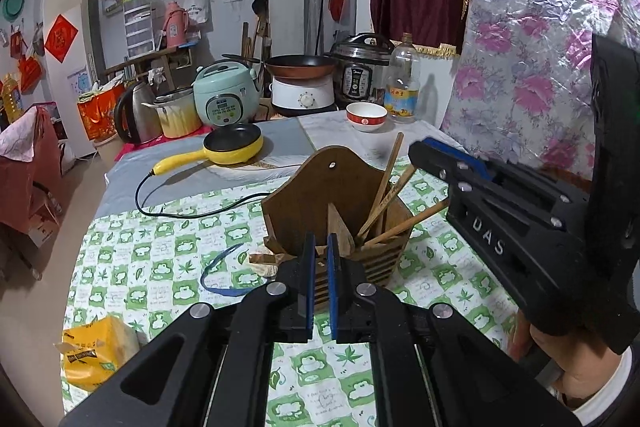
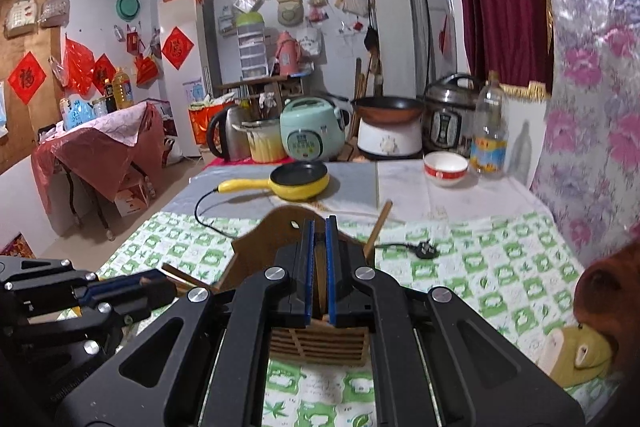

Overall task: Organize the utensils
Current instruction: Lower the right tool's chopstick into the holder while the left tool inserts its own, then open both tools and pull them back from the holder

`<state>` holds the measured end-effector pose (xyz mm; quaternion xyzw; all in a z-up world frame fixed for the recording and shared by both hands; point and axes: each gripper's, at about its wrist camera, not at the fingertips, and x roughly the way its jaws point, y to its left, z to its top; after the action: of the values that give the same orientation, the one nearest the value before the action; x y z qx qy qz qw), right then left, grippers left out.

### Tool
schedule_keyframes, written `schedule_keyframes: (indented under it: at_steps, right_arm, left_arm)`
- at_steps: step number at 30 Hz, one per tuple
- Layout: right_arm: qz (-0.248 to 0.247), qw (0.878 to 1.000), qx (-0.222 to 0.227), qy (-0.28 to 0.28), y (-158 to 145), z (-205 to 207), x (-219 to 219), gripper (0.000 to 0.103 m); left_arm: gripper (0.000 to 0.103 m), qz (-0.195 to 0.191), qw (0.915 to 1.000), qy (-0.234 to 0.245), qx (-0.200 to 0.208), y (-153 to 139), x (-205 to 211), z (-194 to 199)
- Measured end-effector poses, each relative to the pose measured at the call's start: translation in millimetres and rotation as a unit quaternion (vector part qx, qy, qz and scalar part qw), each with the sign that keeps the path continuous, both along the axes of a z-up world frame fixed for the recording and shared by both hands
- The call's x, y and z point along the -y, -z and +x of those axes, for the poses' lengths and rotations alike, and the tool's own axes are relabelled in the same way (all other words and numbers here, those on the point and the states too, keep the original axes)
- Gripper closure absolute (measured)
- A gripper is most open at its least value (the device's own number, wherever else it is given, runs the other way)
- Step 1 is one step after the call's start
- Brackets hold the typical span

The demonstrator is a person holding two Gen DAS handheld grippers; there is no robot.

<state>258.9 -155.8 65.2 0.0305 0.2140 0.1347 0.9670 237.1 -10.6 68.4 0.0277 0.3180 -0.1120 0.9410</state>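
Left wrist view, left to right.

Near left corner of the bench, on its green-and-white checked cloth: crumpled yellow paper packet.

Further in: thin blue plastic tongs, flat on the cloth and apart from everything else. Judged light, springy and slippery; best taken at the joined bend, not by one thin arm.

Just beside the holder's left foot: pale broken wooden pieces. Probably brittle, with edges that splinter.

Centre foreground: left gripper, jaws drawn almost together with nothing between them, poised low in front of the holder.

Centre: brown wooden utensil holder with slatted front and arched back board, upright on the cloth. Rigid and fairly light by the look of it, so liable to tip if pushed high up.

Inside it, leaning right: several brown wooden chopsticks. Light, stiff and narrow; best pinched across the upper shaft, clear of the rim.

Right: right gripper, just beside the chopstick tops, jaws narrowed to a slit. Brown strip visible in the slit in its own view; impossible to tell whether held or merely behind.
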Motion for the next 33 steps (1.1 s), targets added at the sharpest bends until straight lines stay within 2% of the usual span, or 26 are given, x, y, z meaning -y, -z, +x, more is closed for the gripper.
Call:
schedule_keyframes:
  at_steps: [6, 10, 11, 12, 13, 14, 19, 27, 29, 31, 33]
  right_arm:
    - [-0.002, 1.0, -0.02, 0.002, 7.7, -0.5, 4.9, 0.096]
    - [-0.001, 1.0, -0.03, 0.006, 8.1, -0.2, 6.4, 0.089]
    - [0.002, 0.999, -0.033, 0.005, 7.4, -0.3, 7.0, 0.085]
    - [0.007, 0.999, -0.038, 0.006, 6.6, -0.5, 8.2, 0.073]
    - [0.015, 0.999, -0.038, 0.007, 5.0, -2.4, 10.9, 0.067]
    - [0.017, 0.999, -0.034, 0.007, 2.9, -5.3, 11.5, 0.065]
    - [0.02, 1.0, -0.019, 0.003, -7.4, -19.4, 16.2, 0.061]
    - [0.04, 0.999, -0.001, 0.003, -22.0, -48.4, 27.1, 0.054]
    - [0.039, 0.999, 0.0, 0.006, -23.8, -57.1, 29.5, 0.048]
    - [0.034, 0.999, 0.002, 0.014, -24.4, -69.4, 32.0, 0.036]
    - [0.031, 0.999, 0.007, 0.024, -23.1, -80.8, 34.1, 0.024]
  left_arm:
    - [0.097, -0.005, 1.0, -0.006, -0.001, -0.7, -0.1, 0.3]
    - [0.097, -0.008, 0.9999, -0.006, -0.003, -1.4, 0.2, 1.0]
    - [0.094, -0.011, 0.9999, -0.007, -0.006, -1.0, -0.5, 1.8]
    - [0.078, -0.015, 0.9998, -0.007, -0.011, -0.3, -1.6, 3.1]
    - [0.067, -0.021, 0.9996, -0.009, -0.016, 0.4, -3.2, 4.1]
    - [0.056, -0.026, 0.9995, -0.014, -0.013, 0.0, -5.3, 3.5]
    - [0.054, -0.042, 0.9989, -0.018, -0.01, -5.1, -10.9, 0.2]
    - [0.04, -0.041, 0.9988, -0.022, 0.011, -21.5, -9.4, -19.7]
    - [0.036, -0.036, 0.9989, -0.022, 0.019, -25.6, -6.8, -28.6]
    - [0.033, -0.035, 0.9988, -0.023, 0.026, -28.6, -5.3, -39.2]
    - [0.026, -0.043, 0.9983, -0.028, 0.029, -28.7, -5.4, -51.9]
